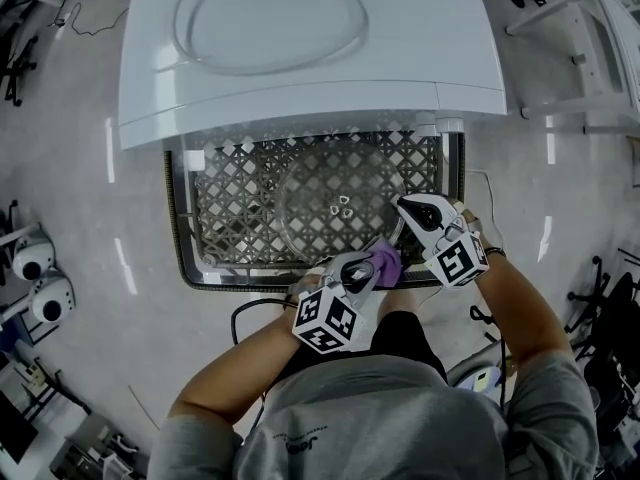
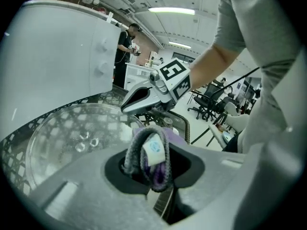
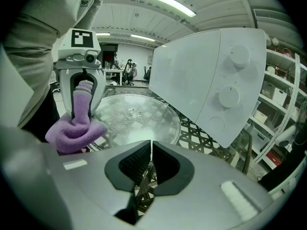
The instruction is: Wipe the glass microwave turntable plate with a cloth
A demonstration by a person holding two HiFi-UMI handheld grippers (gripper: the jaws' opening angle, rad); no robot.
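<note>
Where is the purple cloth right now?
In the head view the purple cloth is low and near the middle, pinched in the left gripper's jaws at the near edge of the glass turntable plate, beside the right gripper.

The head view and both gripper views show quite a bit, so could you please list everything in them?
Microwave: one, white, behind the plate.
Glass turntable plate: one, clear, flat on the lattice table.
Lattice table: one, dark metal, under the plate.
Cloth: one, purple, at the plate's near edge, in the left gripper.
Cable: one, black, on the floor by the table.
Left gripper: one, grey, jaws shut on the cloth.
Right gripper: one, grey, jaws together, empty, at the plate's near right edge.
Forearms: two, grey short sleeves, bottom of head view.
</note>
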